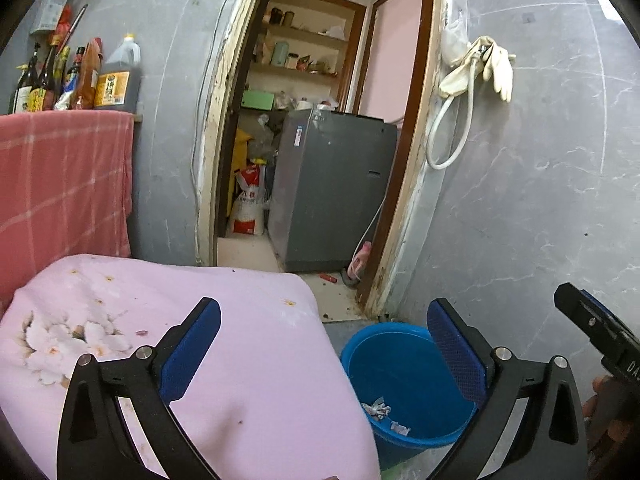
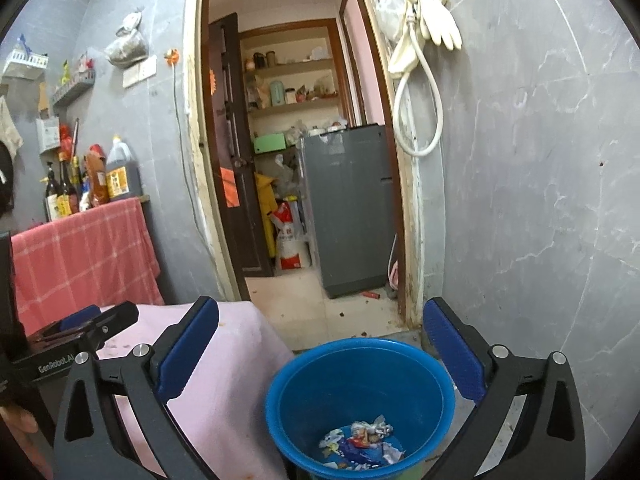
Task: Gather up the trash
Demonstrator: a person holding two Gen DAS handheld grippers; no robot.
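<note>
Trash point(image 2: 362, 440) beside "GenRobot.AI" left gripper point(image 2: 86, 326)

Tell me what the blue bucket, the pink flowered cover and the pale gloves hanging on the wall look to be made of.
Round blue bucket: probably moulded plastic, smooth with a slight sheen and an even thin rim. Pink flowered cover: soft woven fabric, matte, draping over the edge with a printed blossom pattern. Pale cream gloves: likely rubber or latex, limp, smooth, hanging in folds; the exact kind cannot be told.
</note>
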